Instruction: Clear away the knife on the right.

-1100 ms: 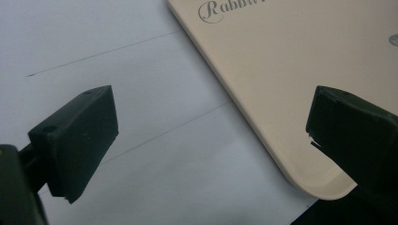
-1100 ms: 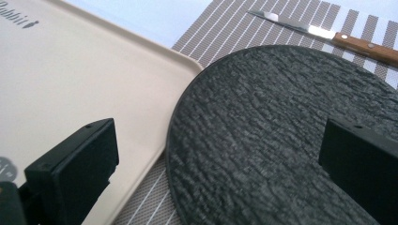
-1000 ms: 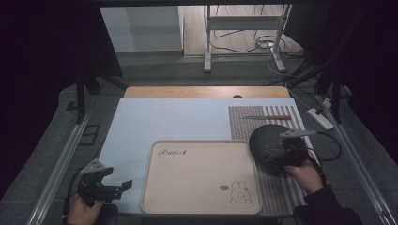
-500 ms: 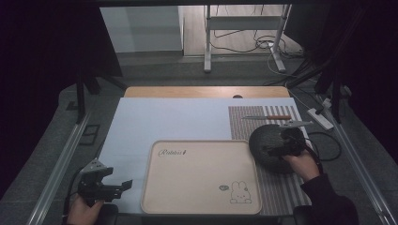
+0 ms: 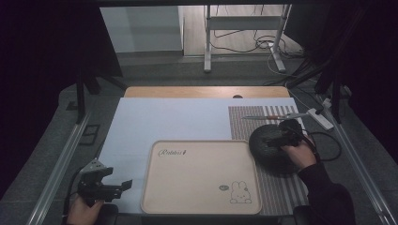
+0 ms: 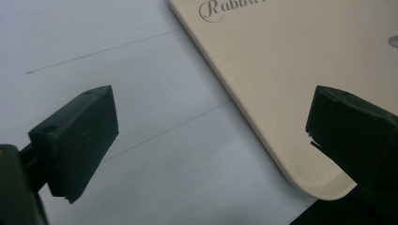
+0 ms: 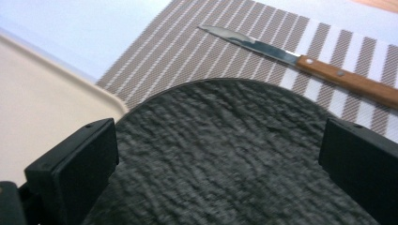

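Tray (image 5: 202, 176) lower centre of the high view: beige, rounded corners, script word at its upper left that looks like "Rabbit" plus a blurred mark after it, rabbit drawing (image 5: 240, 192) at lower right with a small round mark just left of it. Left gripper view shows the start of the same script, "Rabbi", at top centre. Nothing sits in the tray

Plate (image 5: 272, 150): dark, round, rough slate-like texture, right of centre in the high view, lying on the striped mat (image 5: 281, 187) and touching or just overlapping the tray's right edge. Nothing on it

Right gripper (image 5: 271, 139) over the plate, hand behind it at the plate's right side. Right gripper view (image 7: 220, 154): jaws wide apart, plate surface between them, tray corner at left edge. Can't tell if the jaws touch the plate

Knife (image 5: 267, 116): wooden handle, metal blade, on the mat above the plate in the high view; upper right of the right gripper view (image 7: 300, 58), blade tip pointing left. Apart from the plate

Left gripper (image 5: 123, 185) lower left of the high view, over the pale sheet (image 5: 178, 117), just left of the tray. Left gripper view (image 6: 211, 126): jaws spread wide, holding nothing, tray's near corner by the right jaw

White power strip (image 5: 320, 117) at the table's right edge, upper right
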Demonstrator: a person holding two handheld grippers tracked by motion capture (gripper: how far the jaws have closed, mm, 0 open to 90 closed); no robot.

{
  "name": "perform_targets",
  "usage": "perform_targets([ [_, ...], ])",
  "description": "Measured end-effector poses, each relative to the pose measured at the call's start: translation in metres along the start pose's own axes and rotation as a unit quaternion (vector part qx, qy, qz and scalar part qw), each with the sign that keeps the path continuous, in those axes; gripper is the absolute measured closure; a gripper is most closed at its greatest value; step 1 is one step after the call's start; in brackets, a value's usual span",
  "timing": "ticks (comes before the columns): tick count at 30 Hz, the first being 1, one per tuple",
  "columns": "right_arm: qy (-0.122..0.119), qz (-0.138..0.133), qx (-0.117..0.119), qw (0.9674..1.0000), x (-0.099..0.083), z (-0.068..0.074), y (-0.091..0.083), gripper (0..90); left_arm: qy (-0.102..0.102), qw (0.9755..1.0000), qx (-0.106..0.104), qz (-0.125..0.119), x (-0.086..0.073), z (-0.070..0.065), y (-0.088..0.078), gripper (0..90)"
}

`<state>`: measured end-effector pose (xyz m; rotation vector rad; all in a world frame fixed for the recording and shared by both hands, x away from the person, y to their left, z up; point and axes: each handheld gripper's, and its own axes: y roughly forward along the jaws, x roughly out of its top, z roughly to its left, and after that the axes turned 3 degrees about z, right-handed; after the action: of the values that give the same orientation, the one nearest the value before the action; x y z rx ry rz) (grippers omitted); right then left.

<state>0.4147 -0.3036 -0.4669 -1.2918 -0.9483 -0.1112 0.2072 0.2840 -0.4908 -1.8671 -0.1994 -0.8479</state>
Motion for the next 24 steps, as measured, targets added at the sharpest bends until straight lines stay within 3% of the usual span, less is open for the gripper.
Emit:
perform_targets([
  [8,0.003,0.005,-0.015,0.9999,0.009,-0.011,0.011,0.0,-0.002,1.0000,-0.001,-0.001,0.000,0.000,0.000,3.4],
  [11,0.033,0.012,-0.012,0.9993,0.015,-0.020,0.017,0.0,-0.003,1.0000,-0.001,0.000,0.000,0.001,0.000,3.3],
  [15,0.042,0.018,-0.015,0.9989,0.018,-0.025,0.020,0.0,-0.004,1.0000,-0.001,0.000,0.000,0.001,0.000,3.2],
  [24,0.043,0.036,-0.043,0.9975,0.027,-0.039,0.033,0.0,-0.005,1.0000,-0.001,0.000,0.000,0.001,0.000,2.9],
])
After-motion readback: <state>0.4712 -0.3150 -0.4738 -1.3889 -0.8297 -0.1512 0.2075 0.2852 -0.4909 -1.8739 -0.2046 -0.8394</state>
